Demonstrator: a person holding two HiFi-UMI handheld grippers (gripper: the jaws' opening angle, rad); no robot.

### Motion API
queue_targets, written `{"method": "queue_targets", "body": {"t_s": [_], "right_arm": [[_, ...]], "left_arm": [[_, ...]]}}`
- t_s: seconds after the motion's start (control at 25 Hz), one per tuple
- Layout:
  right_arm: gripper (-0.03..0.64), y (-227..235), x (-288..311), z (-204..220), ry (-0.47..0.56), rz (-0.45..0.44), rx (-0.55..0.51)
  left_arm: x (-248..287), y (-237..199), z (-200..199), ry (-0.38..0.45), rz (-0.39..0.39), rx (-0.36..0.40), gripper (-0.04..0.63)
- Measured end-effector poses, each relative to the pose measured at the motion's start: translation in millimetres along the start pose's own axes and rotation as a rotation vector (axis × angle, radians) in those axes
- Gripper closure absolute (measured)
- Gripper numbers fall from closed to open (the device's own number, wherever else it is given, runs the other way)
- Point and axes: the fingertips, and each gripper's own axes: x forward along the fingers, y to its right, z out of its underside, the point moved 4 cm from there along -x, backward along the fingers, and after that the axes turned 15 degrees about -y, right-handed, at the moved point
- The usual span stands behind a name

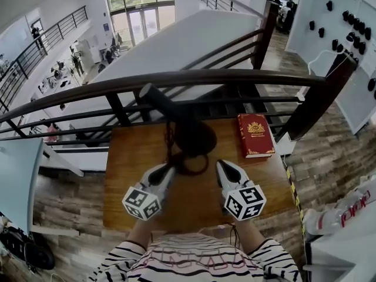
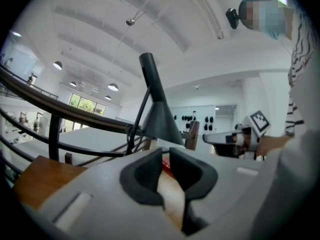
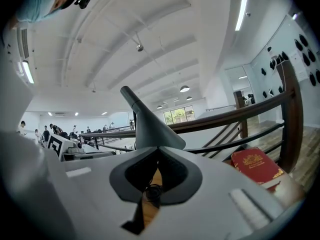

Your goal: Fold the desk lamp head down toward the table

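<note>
A brown wooden table (image 1: 132,163) stands high up by a dark railing (image 1: 176,80), and behind the railing there is a big bright hall far below. The black desk lamp (image 1: 189,133) is in the middle of the table, just in front of the railing. Its cone-shaped head (image 2: 159,116) is high over the table, with the thin end poking up and the wide end facing down. A red book (image 1: 255,135) lies flat to the right of the lamp. A dark cord (image 1: 192,168) curls on the table at the lamp's foot. The left gripper (image 1: 168,170) is near the lamp on its left side. Its jaws are almost together, with a thin gap, and nothing is in them. The right gripper (image 1: 222,165) is near the lamp on its right side, with its jaws squeezed together on nothing. Neither one touches the lamp. So I think the folding has not started yet. The head has to be taken hold of and tipped down toward the table.
</note>
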Motion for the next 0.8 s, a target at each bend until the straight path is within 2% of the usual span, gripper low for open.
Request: {"method": "queue_targets", "body": {"t_s": [0.16,0.48,0.8], "right_arm": [[0.617,-1.8,-13.6,10.7,-0.013,-0.017,0.004],[0.617,-2.0,-39.8,29.6,0.012,-0.023,0.008],[0.617,-6.2,-62.0,65.0,-0.020,-0.044,0.014]], "left_arm": [[-5.7,18.3,3.6,0.005,-0.010,0.002,0.591],[-7.7,47.6,21.1,-0.012,-0.039,-0.016,0.594],[-12.0,74.1,38.1,-0.013,-0.048,-0.037,0.594]]}}
